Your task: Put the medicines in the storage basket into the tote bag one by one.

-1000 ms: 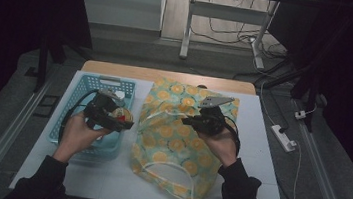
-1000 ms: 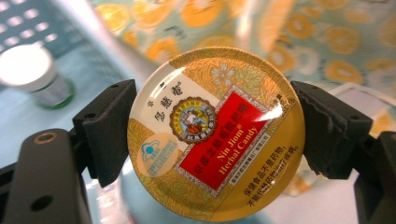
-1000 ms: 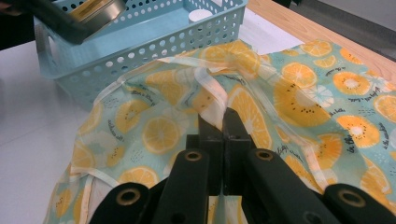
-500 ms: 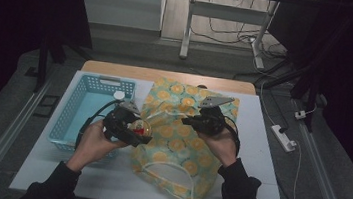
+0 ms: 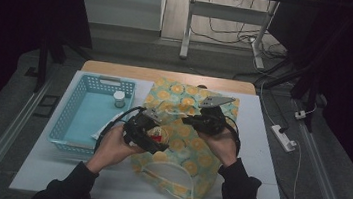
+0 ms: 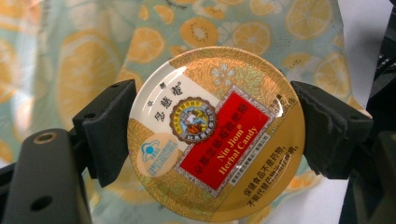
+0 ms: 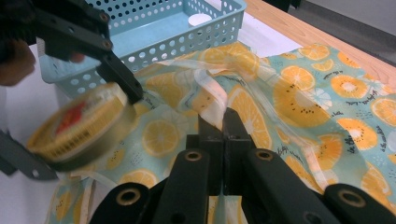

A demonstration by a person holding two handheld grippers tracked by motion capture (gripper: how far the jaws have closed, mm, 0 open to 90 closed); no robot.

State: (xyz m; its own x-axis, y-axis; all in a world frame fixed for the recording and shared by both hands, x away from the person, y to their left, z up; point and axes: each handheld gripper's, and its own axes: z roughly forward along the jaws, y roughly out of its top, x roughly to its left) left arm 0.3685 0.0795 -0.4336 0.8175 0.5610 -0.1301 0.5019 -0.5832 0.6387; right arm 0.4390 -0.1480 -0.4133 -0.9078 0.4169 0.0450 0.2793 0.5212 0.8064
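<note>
A round gold and red candy tin (image 6: pixel 216 140) sits between the black pads (image 6: pixel 109 126) of my left gripper (image 5: pixel 152 136), which is shut on its rim. The tin (image 5: pixel 157 137) hangs over the left edge of a fabric bag printed with orange slices (image 5: pixel 184 148); in the right gripper view the tin (image 7: pixel 79 126) is blurred at the left. My right gripper (image 7: pixel 223 122) is shut on a pale strap (image 7: pixel 208 93) of the bag (image 7: pixel 303 93) and holds it raised near the bag's upper middle (image 5: pixel 189 121).
A light blue perforated basket (image 5: pixel 79 113) stands left of the bag, with a small white-capped bottle (image 5: pixel 118 99) and a flat white packet (image 5: pixel 103 129) inside. The white mat ends at a wooden table edge (image 5: pixel 167 76) behind. A power strip (image 5: pixel 283 138) lies on the floor at right.
My left gripper has carried the tin rightwards, from above the basket to above the bag's left edge. The right gripper has stayed in place, still holding the strap.
</note>
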